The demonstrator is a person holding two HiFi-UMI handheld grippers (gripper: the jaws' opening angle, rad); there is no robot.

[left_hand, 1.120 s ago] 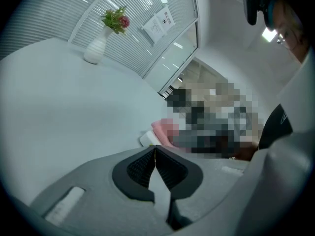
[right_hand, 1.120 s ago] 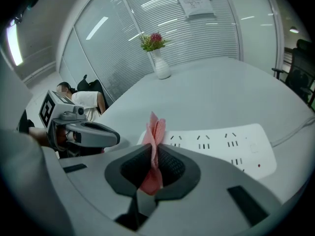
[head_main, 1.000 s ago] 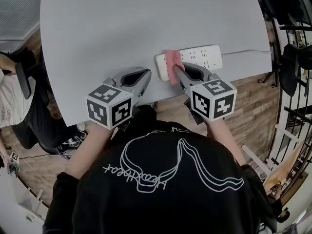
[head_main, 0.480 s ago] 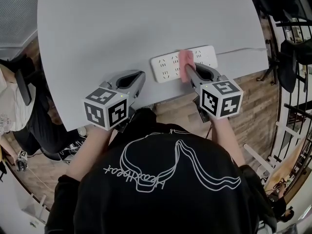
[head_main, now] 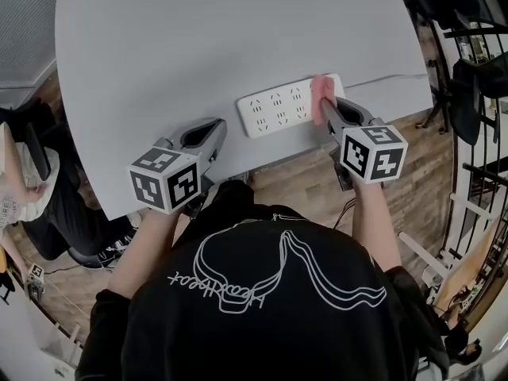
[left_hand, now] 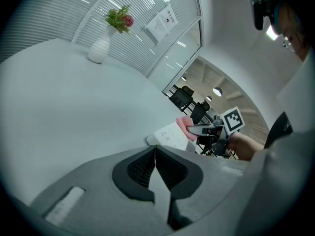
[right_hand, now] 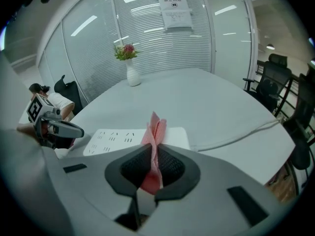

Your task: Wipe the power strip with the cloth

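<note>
Right hand-held gripper point(head_main: 325, 108) pinches the pink cloth point(head_main: 321, 91) on the power strip's point(head_main: 274, 109) 3 o'clock end; left hand-held gripper point(head_main: 217, 125), at its 8 o'clock, is pressed together.

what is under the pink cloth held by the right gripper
The folded pink cloth, clamped in the right gripper, lies on the right end of the white rectangular power strip, near its white cable. Whatever sockets lie beneath it are covered.

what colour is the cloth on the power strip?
Pink. The cloth shows best in the right gripper view.
</note>
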